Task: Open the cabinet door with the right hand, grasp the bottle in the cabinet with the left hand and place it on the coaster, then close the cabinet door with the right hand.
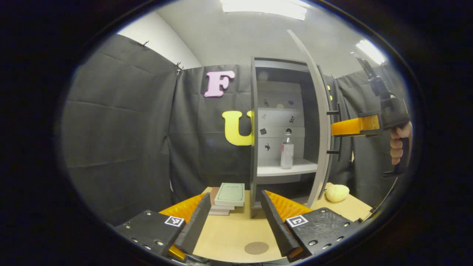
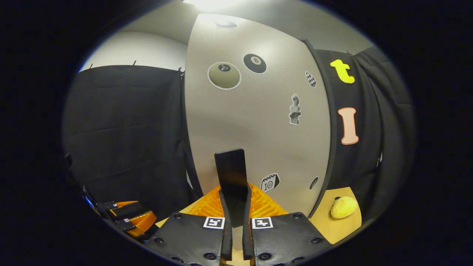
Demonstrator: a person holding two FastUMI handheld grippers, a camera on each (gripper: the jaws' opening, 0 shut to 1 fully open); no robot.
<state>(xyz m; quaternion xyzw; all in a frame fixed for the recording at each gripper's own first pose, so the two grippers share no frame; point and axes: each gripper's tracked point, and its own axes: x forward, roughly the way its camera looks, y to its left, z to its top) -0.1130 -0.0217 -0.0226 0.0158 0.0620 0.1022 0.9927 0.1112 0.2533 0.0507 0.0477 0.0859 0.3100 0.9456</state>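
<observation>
The grey cabinet stands open, its door swung out edge-on toward me. A clear bottle with a dark cap stands upright on the lower shelf. On the wooden table close in front lies a round brown coaster. My left gripper hangs open above the table, short of the cabinet, with nothing between its fingers. In the right gripper view the door bears several stickers, and my right gripper is shut on its black handle. The left gripper view shows that gripper at the handle, held by a hand.
A stack of books lies on the table left of the cabinet's foot. A pale yellow lumpy object rests on the table right of the door, also in the right gripper view. The left gripper appears low left there.
</observation>
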